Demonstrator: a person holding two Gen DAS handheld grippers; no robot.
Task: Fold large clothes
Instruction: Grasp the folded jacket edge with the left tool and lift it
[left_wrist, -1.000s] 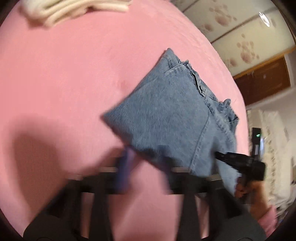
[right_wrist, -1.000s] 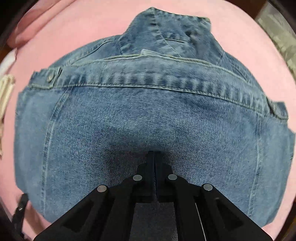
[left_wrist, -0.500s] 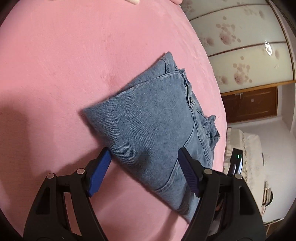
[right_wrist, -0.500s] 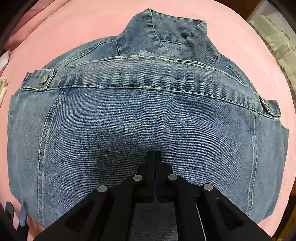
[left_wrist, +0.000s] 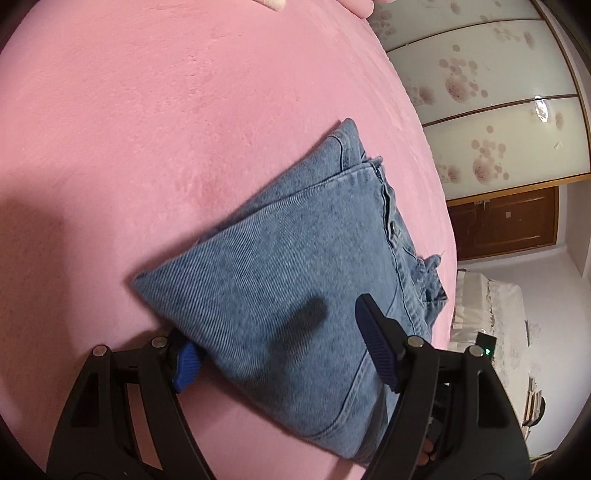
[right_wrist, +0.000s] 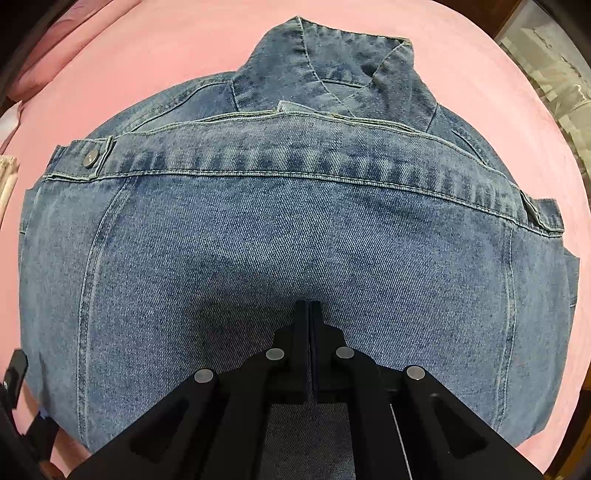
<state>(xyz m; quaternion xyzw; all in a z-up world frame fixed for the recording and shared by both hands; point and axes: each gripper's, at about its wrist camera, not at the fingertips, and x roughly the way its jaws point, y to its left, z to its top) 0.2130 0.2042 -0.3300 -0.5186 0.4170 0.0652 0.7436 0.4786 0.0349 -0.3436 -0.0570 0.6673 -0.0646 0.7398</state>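
Folded denim jacket (right_wrist: 295, 229) lies flat on pink bed (left_wrist: 147, 129), collar pointing away from right tongs (right_wrist: 308, 306), waistband crosswise. Right tongs closed, tips over denim; left tongs (left_wrist: 277, 332) gape wide at one folded corner, gripping nothing.

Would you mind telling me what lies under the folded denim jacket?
The denim jacket rests on a pink bedcover, which shows all around it. Its own lower folded layers, and whatever sits directly beneath, are covered. The collar sticks out at the far edge.

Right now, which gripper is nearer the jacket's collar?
Right. The right gripper, jaws shut, rests on the middle of the folded denim jacket, below the collar. The left gripper, jaws open, straddles the corner farthest from the collar.
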